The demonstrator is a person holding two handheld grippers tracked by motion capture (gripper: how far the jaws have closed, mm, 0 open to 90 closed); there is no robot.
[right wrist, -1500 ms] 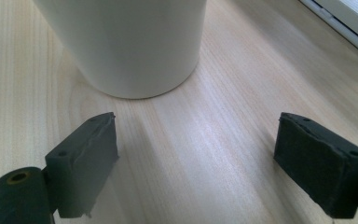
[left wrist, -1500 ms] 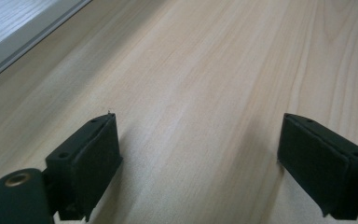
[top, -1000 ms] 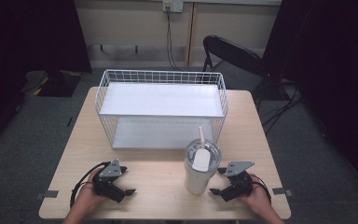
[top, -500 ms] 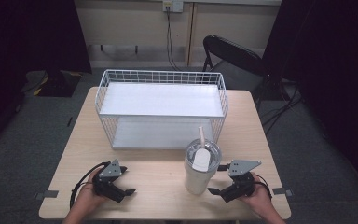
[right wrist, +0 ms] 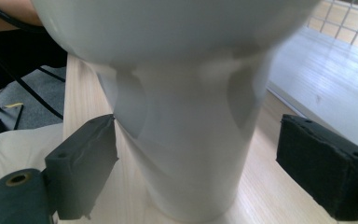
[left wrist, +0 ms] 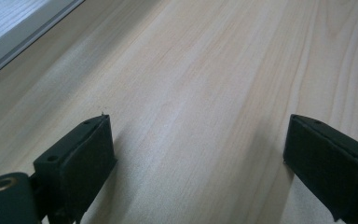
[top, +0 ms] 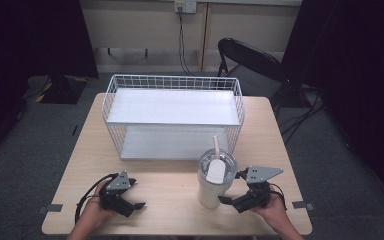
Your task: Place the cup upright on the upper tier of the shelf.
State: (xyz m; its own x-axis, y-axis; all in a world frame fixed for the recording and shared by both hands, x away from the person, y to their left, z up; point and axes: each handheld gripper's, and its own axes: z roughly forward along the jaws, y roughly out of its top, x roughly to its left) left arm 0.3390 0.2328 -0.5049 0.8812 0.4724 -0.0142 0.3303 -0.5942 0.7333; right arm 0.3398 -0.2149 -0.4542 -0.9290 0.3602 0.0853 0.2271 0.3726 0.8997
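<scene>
**Tumbler between open right jaws**

The white tumbler (top: pixel 214 180) with a straw (top: pixel 215 144) stands just in front of the wire basket (top: pixel 111 100), whose white shelves lie bare. The right gripper (top: pixel 229 201) brackets its base, jaws apart. The left gripper (top: pixel 135 205) rests open on the table (top: pixel 175 185).

Top of the white tumbler (right wrist: pixel 186 107) cut off by the upper edge in the right gripper view, lid and straw out of frame. Contact between left pad (right wrist: pixel 86 163) and tumbler wall too close to tell. Wire basket (left wrist: pixel 14 23) reduced to a blurred corner in the left gripper view. Forearms cut off at the high view's bottom edge.
</scene>
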